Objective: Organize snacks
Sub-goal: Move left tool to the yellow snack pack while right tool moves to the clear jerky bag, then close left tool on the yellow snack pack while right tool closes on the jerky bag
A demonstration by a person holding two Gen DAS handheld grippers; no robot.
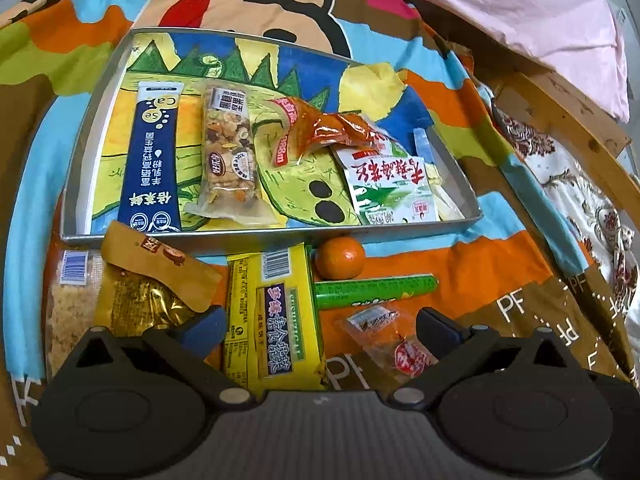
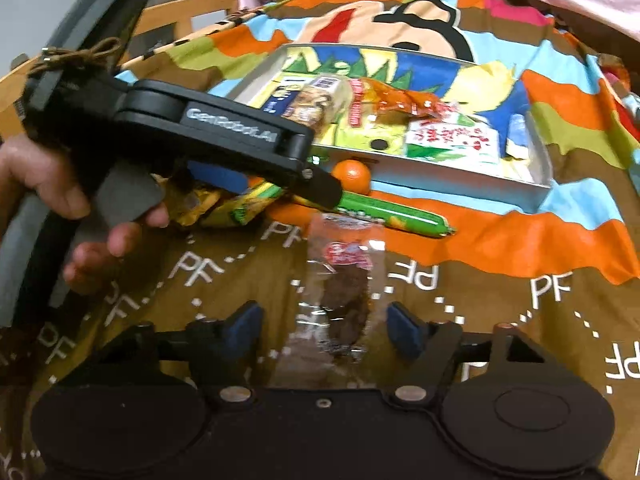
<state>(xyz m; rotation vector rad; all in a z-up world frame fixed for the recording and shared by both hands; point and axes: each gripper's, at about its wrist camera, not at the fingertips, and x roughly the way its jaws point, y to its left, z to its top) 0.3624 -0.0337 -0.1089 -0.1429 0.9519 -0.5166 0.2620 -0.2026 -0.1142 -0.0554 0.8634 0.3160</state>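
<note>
Crinkly clear snack wrapper [image 2: 340, 280] between blue-padded fingers [image 2: 406, 332], untouched.

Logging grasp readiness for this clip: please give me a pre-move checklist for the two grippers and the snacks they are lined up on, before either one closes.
1. Right gripper straddles the clear-wrapped brown snack: ok, the packet lies between the blue pads.
2. Pads touching that packet: not ok, gaps show on both sides.
3. Left gripper open over the yellow biscuit packet: ok.
4. Left pad clear of neighbours: not ok, the gold-brown foil pouch lies under its left fingertip.
5. Room in the shallow silver tray: ok, bare printed floor shows at the far end.
6. Small orange fruit and green tube outside the tray: ok, untouched.
</note>
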